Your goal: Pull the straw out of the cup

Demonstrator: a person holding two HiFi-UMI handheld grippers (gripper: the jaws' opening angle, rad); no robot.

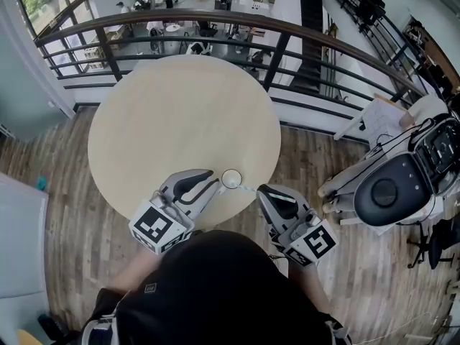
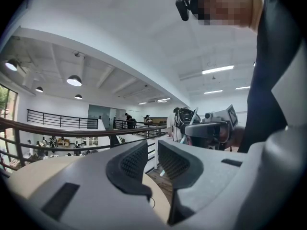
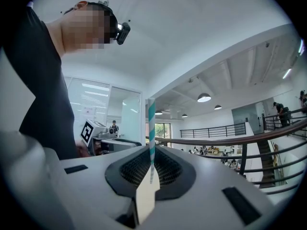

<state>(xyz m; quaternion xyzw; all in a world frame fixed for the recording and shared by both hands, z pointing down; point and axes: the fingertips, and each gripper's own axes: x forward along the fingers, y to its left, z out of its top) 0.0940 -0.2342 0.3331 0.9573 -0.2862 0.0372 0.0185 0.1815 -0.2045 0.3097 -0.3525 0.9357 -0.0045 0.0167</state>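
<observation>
A white cup (image 1: 231,179) stands near the front edge of the round table (image 1: 180,113). My left gripper (image 1: 214,183) lies level just left of the cup, and the left gripper view shows my left gripper (image 2: 152,164) open, a narrow gap and nothing between its pads. My right gripper (image 1: 262,190) sits right of the cup and is shut on a teal-and-white striped straw (image 3: 151,128). The straw rises upright from between the pads of my right gripper (image 3: 151,169). From the head view I cannot tell whether the straw's other end is inside the cup.
A dark curved railing (image 1: 215,20) runs behind the table, with a lower floor beyond it. A white robot base with cables (image 1: 392,185) stands on the wooden floor to the right. The person's dark-clothed body (image 1: 215,286) fills the bottom of the head view.
</observation>
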